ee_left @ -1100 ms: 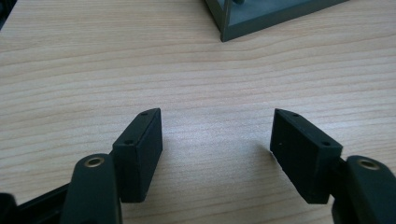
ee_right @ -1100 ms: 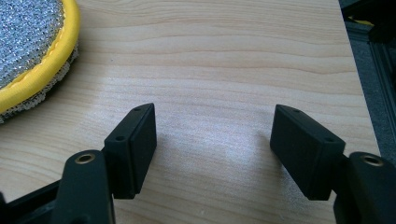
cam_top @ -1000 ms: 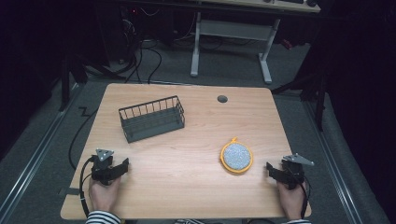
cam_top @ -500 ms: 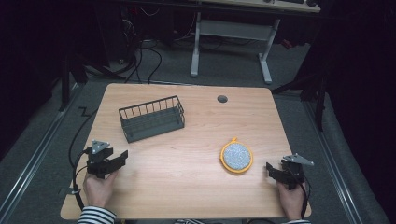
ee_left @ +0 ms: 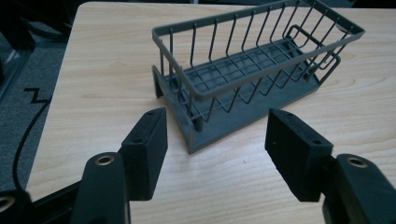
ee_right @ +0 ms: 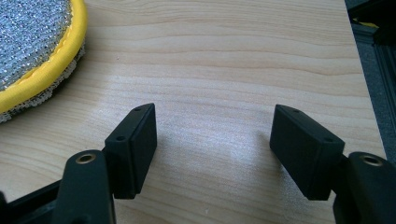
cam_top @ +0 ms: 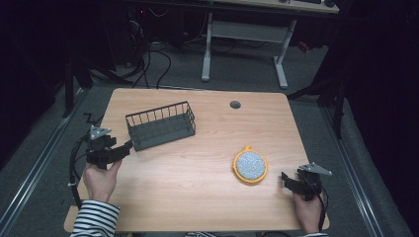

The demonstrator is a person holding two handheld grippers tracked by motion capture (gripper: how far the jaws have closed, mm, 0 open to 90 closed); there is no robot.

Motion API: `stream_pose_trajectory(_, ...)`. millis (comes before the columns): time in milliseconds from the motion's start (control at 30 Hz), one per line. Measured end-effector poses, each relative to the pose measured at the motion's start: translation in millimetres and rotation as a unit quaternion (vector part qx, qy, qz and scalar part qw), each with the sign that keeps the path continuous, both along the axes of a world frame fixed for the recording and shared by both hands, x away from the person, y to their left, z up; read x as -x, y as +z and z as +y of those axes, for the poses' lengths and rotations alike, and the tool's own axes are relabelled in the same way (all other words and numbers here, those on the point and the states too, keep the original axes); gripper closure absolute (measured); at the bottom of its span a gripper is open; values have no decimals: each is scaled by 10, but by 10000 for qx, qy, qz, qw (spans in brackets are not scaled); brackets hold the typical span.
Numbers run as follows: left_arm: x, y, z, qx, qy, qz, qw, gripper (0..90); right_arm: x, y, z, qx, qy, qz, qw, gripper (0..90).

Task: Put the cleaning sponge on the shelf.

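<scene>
A dark grey wire basket (cam_top: 160, 123) stands on the left half of the wooden table (cam_top: 207, 197). In the left gripper view the basket (ee_left: 252, 70) lies just ahead, its near corner in line with the gap. My left gripper (cam_top: 127, 145) hovers above the table's left edge, pointing at the basket. It is open, its jaws have just been closing a little, and nothing is between the pads (ee_left: 149, 149). A round silver scrubber with a yellow rim (cam_top: 250, 165) lies right of centre. My right gripper (cam_top: 285, 178) rests open near the front right corner, a short way right of the scrubber (ee_right: 32, 42).
A small round cable hole (cam_top: 235, 104) sits near the table's far edge. A white desk frame (cam_top: 244, 34) and cables stand on the floor beyond. A black cable (ee_left: 28, 135) trails off the table's left side.
My left gripper has lifted off the table and moved up and forward toward the basket's near end. The right gripper, basket and scrubber have stayed put.
</scene>
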State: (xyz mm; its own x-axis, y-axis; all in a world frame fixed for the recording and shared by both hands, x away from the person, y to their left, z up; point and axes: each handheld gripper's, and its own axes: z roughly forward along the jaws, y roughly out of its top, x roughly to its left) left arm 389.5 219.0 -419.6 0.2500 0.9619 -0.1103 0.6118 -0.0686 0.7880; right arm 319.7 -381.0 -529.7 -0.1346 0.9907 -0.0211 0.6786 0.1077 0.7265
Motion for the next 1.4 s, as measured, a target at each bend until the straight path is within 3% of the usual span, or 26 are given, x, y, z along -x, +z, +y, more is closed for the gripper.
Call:
stream_pose_trajectory(400,-418,148,-50,-155,99,247,9995,419,3,1,4,-12,18,10,10000,322)
stream_pose_trajectory(800,-827,19,-72,-353,362,618,9968,483,6,2,6,-11,28,19,10000,322)
stream_pose_trajectory(933,-916,-33,-69,-553,464,729,9947,508,6,2,6,-10,31,20,10000,322)
stream_pose_trajectory(1400,-1041,-180,-70,-509,421,956,9932,666,6,3,2,1,-6,8,10000,338)
